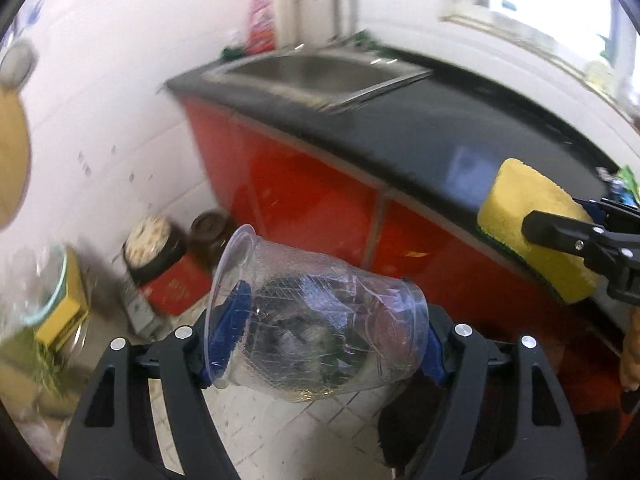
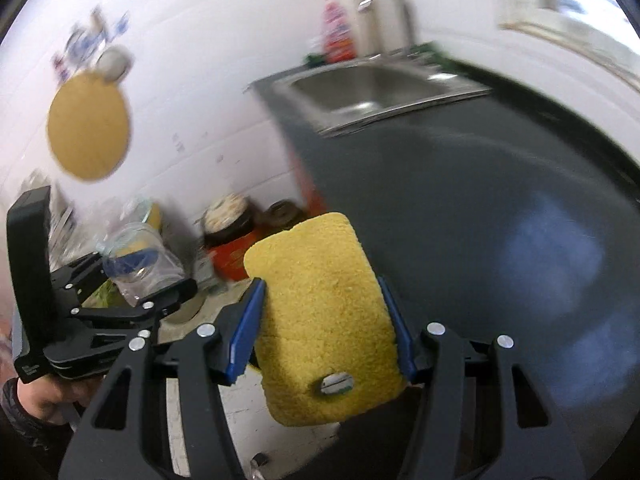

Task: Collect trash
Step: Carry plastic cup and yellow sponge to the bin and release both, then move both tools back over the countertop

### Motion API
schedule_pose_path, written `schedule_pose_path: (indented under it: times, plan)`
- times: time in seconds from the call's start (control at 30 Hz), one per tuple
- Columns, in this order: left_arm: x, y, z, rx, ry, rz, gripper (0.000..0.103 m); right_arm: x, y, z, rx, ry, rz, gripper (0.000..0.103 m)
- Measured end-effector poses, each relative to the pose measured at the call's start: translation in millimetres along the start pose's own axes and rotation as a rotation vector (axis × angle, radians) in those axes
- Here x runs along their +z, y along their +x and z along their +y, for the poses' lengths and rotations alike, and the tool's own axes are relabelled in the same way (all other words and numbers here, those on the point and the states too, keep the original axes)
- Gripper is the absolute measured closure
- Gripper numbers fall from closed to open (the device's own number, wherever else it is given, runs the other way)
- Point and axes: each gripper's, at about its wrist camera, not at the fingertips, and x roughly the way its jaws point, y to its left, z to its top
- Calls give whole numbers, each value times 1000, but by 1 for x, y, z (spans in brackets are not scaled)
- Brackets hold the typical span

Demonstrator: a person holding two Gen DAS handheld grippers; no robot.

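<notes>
A clear plastic cup (image 1: 316,320) lies sideways between the blue pads of my left gripper (image 1: 324,328), which is shut on it, rim to the left. A yellow sponge (image 2: 324,320) with a green scouring underside stands between the blue pads of my right gripper (image 2: 320,324), shut on its two sides. The sponge (image 1: 532,232) and the right gripper's finger show at the right edge of the left wrist view. The cup (image 2: 140,268) and the left gripper (image 2: 136,280) appear at the left of the right wrist view, with a hand (image 2: 36,396) below.
A black countertop (image 1: 440,120) with a steel sink (image 1: 320,76) and tap runs over red cabinet doors (image 1: 304,192). On the tiled floor by the white wall stand a red tin (image 1: 160,264), a brown jar (image 1: 210,228) and a yellow box (image 1: 64,316). A round board (image 2: 88,128) hangs on the wall.
</notes>
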Motion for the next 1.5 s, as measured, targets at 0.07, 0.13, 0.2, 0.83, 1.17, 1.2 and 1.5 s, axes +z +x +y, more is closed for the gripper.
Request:
schedule_pose_path:
  times: [0.07,0.13,0.2,0.83,1.17,1.2,1.5]
  plan:
    - [-12,17,19,3,-24,20,30,2,30,19,25,-27,37,47]
    - [-22,38,31,-1,-31,49,30,2,64,36,42,-41,85,47]
    - [-33,60,41,-22,-41,67,30,0,90,44,47,-47,116,46]
    - [-84,201,68,-126,-157,262,12,-19,246,26,-12,45,342,31]
    - [-83,187,74,-118,-168,249,12,-17,234,29,6,27,333,26]
    - [-80,180,74,-109,-166,238,12,-16,228,31,7,23,323,25]
    - [-27,79,37,-60,-66,54,7,8,71,34,-24,-7,67,11]
